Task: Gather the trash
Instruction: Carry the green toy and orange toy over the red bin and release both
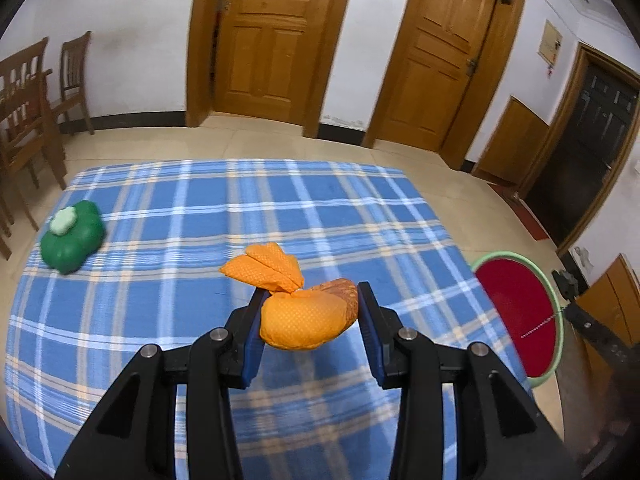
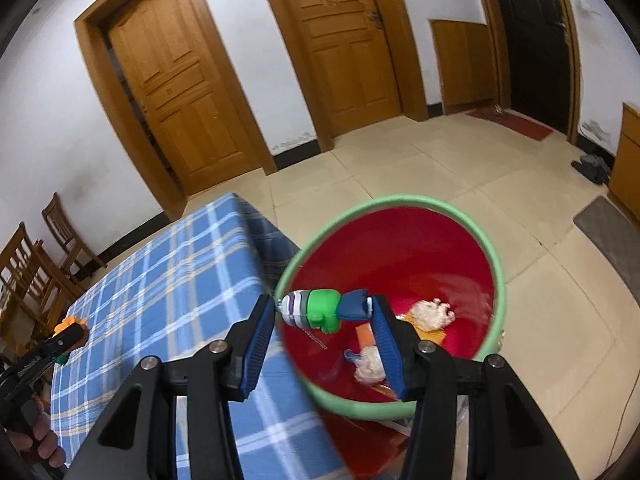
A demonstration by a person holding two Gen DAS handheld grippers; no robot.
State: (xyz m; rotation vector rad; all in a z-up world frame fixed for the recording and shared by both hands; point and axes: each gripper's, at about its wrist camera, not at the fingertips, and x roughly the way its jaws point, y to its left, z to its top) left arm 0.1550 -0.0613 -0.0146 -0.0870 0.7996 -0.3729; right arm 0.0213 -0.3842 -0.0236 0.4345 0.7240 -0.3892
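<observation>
My left gripper (image 1: 310,308) is shut on an orange cloth bundle (image 1: 304,318) and holds it above the blue plaid table (image 1: 200,216). A green plush toy (image 1: 73,236) lies at the table's left. My right gripper (image 2: 324,312) is over the red bin with a green rim (image 2: 496,264), with a small green, white and blue toy (image 2: 320,310) between its fingers. The toy touches the right pad; a small gap shows at the left pad. The bin holds white crumpled paper (image 2: 432,314) and orange scraps. The bin also shows in the left wrist view (image 1: 524,320), right of the table.
Wooden chairs (image 1: 28,100) stand at the left of the table. Two wooden doors (image 1: 268,36) are in the far wall and a dark door (image 1: 588,136) at the right. A grey mat (image 2: 612,236) lies on the tiled floor.
</observation>
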